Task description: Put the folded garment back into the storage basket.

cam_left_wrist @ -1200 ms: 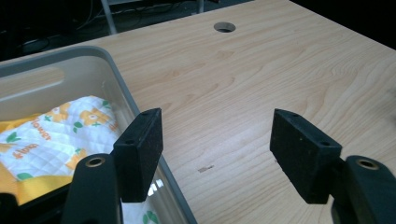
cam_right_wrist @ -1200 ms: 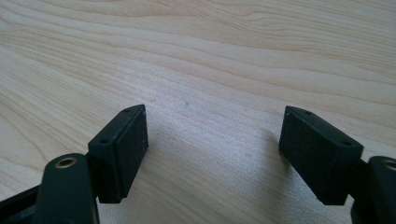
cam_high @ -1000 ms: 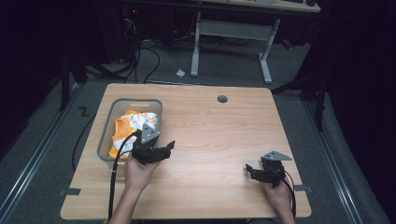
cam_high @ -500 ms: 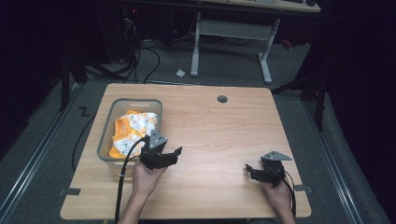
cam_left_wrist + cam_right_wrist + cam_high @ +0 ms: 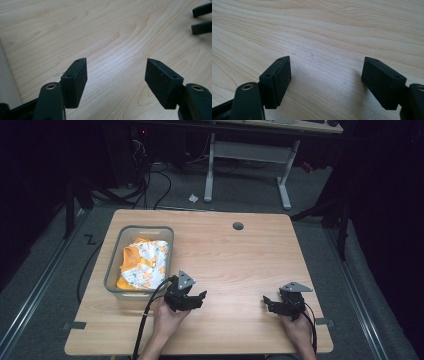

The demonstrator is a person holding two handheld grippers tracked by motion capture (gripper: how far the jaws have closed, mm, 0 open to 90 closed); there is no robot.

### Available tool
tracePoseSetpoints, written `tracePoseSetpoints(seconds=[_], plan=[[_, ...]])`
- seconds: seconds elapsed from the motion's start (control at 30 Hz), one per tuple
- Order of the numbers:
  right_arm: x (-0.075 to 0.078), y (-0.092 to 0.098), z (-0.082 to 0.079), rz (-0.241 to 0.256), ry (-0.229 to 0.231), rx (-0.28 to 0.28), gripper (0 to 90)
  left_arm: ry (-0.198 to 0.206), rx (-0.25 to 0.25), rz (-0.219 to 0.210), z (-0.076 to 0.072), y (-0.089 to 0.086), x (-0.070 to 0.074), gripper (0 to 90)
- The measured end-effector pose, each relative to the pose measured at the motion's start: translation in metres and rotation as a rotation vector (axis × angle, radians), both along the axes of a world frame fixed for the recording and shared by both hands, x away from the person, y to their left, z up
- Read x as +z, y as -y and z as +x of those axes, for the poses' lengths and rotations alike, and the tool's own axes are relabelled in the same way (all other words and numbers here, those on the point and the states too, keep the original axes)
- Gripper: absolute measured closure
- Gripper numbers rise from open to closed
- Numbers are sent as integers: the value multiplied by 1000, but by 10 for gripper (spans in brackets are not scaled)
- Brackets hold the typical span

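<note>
My left gripper [image 5: 202, 296] [image 5: 116, 77] rests low over the wooden table [image 5: 240, 265], just right of the clear plastic bin [image 5: 112, 270]. Its jaws stand open with only bare wood between them. Inside the bin lies a crumpled orange and white patterned cloth [image 5: 145, 262]. My right gripper [image 5: 266, 302] [image 5: 325, 80] sits near the table's front right, open and empty, pointing left. The right gripper's two jaw tips [image 5: 202, 18] appear at the top right of the left gripper view.
A round cable hole [image 5: 238, 226] is set near the table's far edge. Beyond the table stands a white desk frame [image 5: 245, 155] with cables on the floor. A black cable [image 5: 145, 320] trails from the left gripper off the front edge.
My left gripper has drawn back from the bin's near corner toward the front of the table and slightly right. The right gripper has stayed put.
</note>
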State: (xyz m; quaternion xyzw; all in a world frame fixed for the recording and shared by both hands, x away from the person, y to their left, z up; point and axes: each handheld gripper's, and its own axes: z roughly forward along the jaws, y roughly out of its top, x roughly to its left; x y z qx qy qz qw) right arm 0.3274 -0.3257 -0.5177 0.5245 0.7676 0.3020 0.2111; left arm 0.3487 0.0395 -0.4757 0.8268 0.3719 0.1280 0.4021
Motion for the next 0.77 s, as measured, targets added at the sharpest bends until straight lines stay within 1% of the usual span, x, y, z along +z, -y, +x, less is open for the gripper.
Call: tracePoseSetpoints(seconds=[0.03,0.1,0.17,0.23,0.33,0.37,0.47,0.5,0.53,0.6,0.77], plan=[[0,0,0,0,0,0,241,-3,-2,-3,-1,2,-3,347],[0,0,0,0,0,0,241,-2,-4,9,-2,6,-8,346],[0,0,0,0,0,0,241,16,8,43,-3,10,-13,346],[0,0,0,0,0,-1,241,32,18,65,-5,13,-18,346],[0,0,0,0,0,0,241,42,22,104,-5,17,-28,346],[0,0,0,0,0,0,241,41,24,114,-5,18,-32,345],[0,0,0,0,0,0,241,20,31,130,-5,21,-44,345],[0,0,0,0,0,0,241,24,31,89,-5,20,-48,331],[0,0,0,0,0,0,241,-6,39,68,-4,18,-48,333],[0,0,0,0,0,0,241,-11,55,66,-3,17,-48,322],[0,0,0,0,0,-1,241,-10,63,69,-3,18,-48,307]])
